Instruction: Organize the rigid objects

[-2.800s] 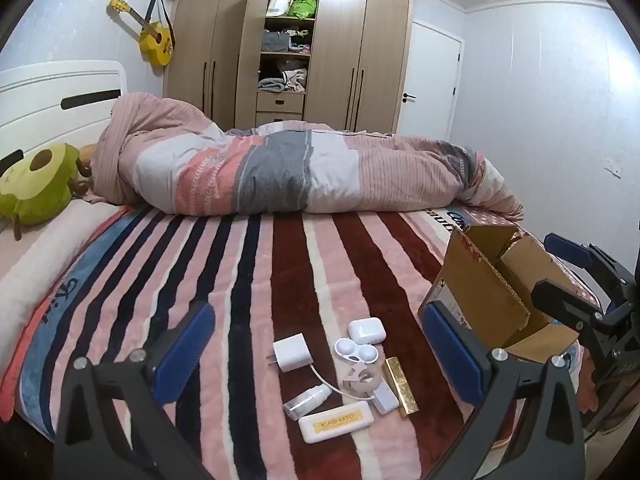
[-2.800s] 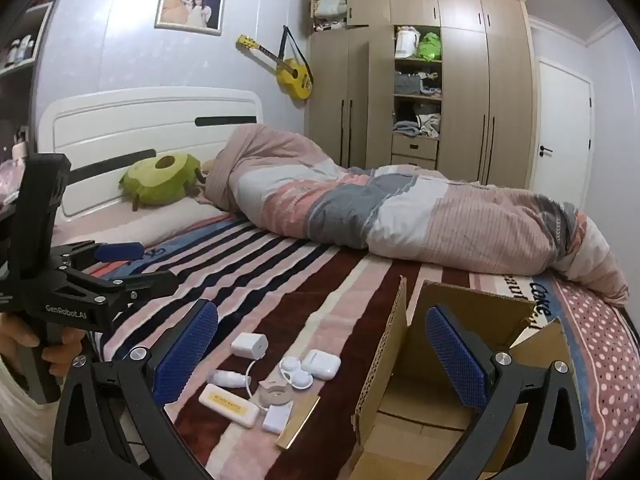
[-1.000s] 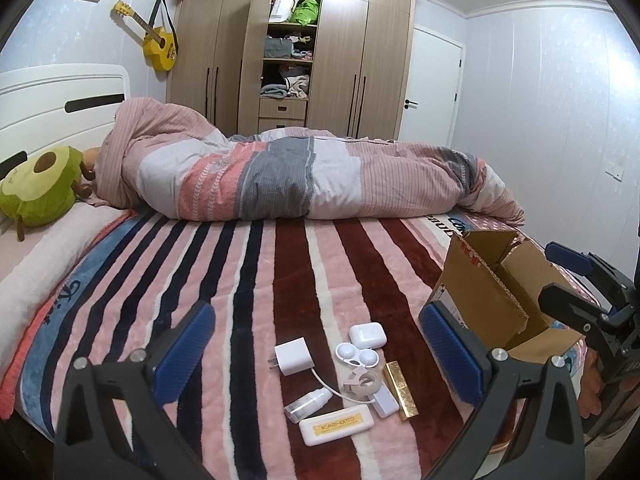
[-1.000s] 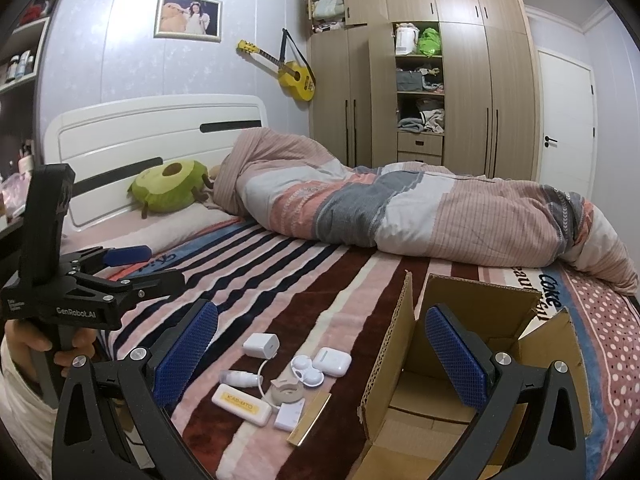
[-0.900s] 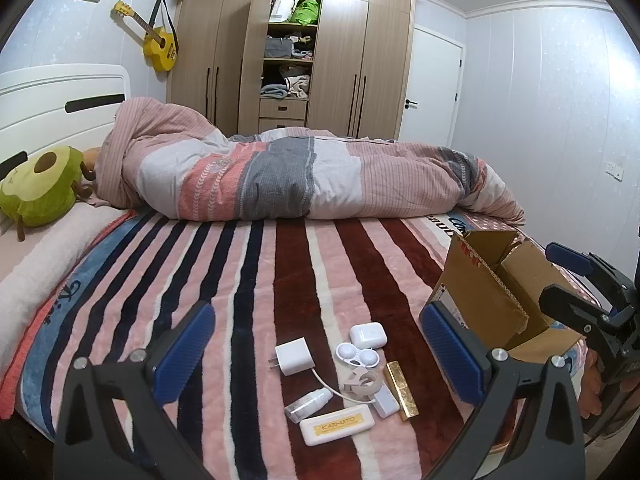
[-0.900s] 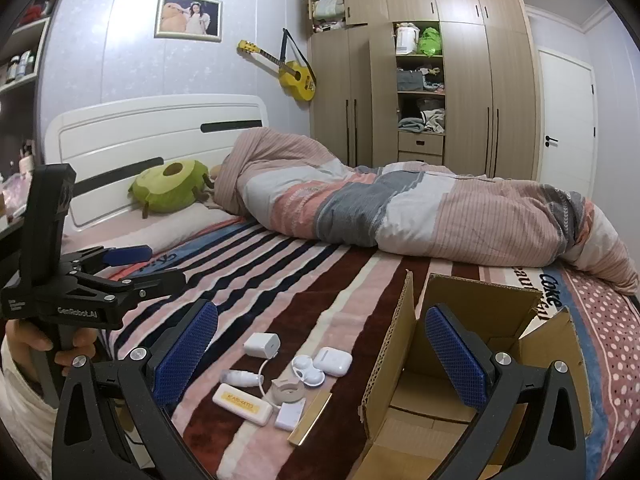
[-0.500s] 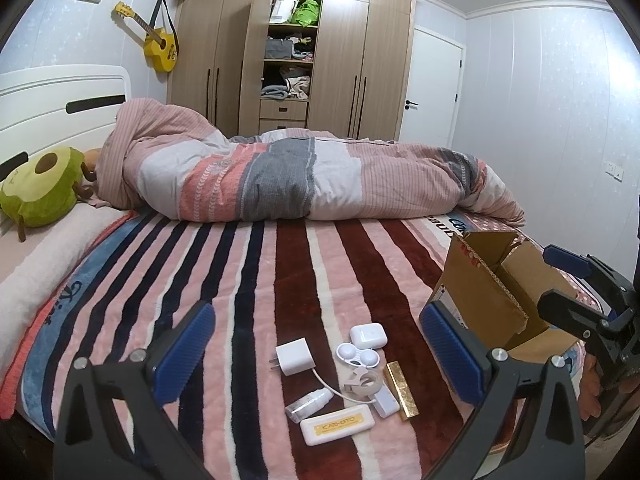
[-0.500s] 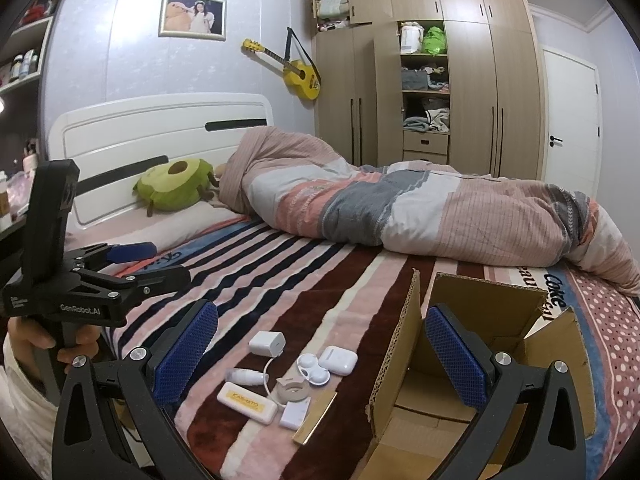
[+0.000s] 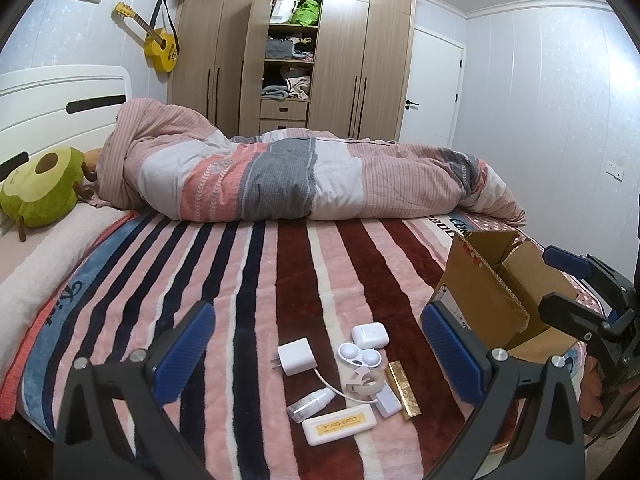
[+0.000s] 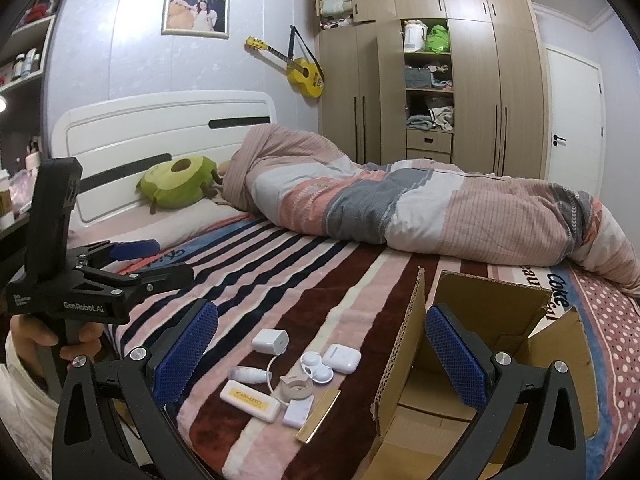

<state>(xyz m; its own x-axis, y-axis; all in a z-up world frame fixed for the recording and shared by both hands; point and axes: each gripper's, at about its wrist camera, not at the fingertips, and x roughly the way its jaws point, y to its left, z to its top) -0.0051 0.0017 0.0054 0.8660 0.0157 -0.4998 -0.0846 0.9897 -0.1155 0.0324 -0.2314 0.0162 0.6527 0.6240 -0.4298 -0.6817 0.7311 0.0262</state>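
- Pale lilac walls (image 10: pixel 120 40) with white crown moulding.
- A tall wooden wardrobe (image 9: pixel 340 48) fills the far wall, its open shelves stuffed with clothes.
- A white door (image 9: pixel 434 88) stands just beside the wardrobe.
- A yellow guitar (image 10: pixel 300 68) and a framed photo (image 10: pixel 196 12) hang above the white headboard (image 10: pixel 160 128).
- The bed carries a striped blanket (image 9: pixel 260 280), a rumpled duvet (image 9: pixel 320 180) and an avocado plush (image 9: pixel 36 192).

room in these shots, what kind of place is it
A home bedroom: a bed with a bunched duvet, a tall wooden wardrobe with clothes on open shelves, and a yellow guitar on the wall.
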